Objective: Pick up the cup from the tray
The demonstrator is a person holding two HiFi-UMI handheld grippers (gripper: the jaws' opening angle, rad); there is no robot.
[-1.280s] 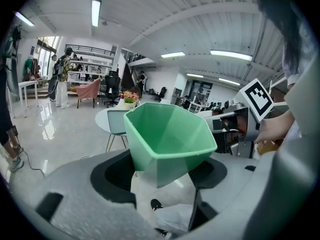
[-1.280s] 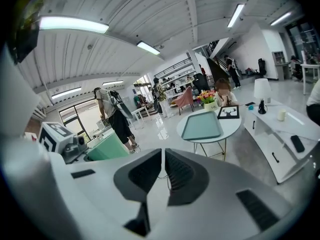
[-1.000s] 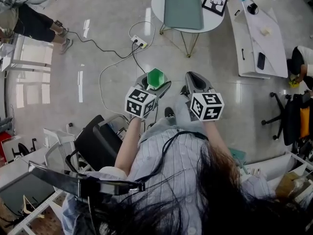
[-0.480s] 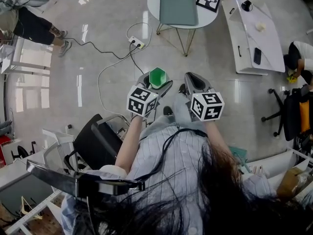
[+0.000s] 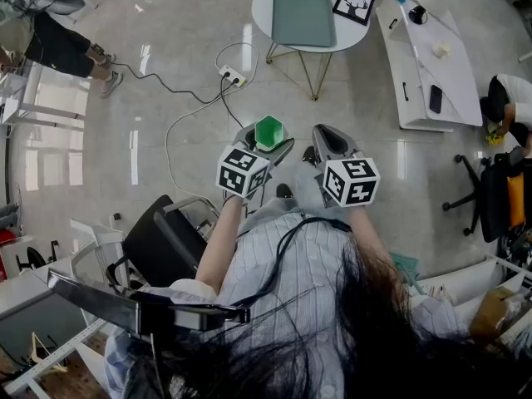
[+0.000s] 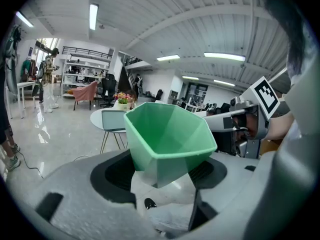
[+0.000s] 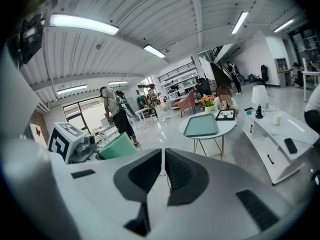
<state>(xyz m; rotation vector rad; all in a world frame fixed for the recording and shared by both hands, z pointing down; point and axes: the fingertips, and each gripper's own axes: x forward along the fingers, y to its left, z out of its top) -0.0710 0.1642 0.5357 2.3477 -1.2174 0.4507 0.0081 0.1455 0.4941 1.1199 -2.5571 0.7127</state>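
A green faceted cup (image 5: 268,130) is held up in the air, well away from the grey-green tray (image 5: 303,15) on the round white table (image 5: 261,8). My left gripper (image 5: 266,140) is shut on the cup; in the left gripper view the cup (image 6: 167,139) fills the middle, pinched between the jaws of the left gripper (image 6: 165,171). My right gripper (image 5: 326,138) hovers beside it. In the right gripper view its jaws stand closed together with nothing between them (image 7: 164,171). The tray (image 7: 201,125) appears bare there.
A framed deer picture (image 5: 353,5) lies beside the tray. A long white bench (image 5: 432,52) stands at the right. A power strip and cables (image 5: 233,75) lie on the floor. A black chair (image 5: 162,243) is at my left. People stand at the far left (image 5: 58,44) and right (image 5: 503,106).
The round table and tray have slid slightly towards the top of the head view. Both grippers keep the same pose, the left still holding the cup.
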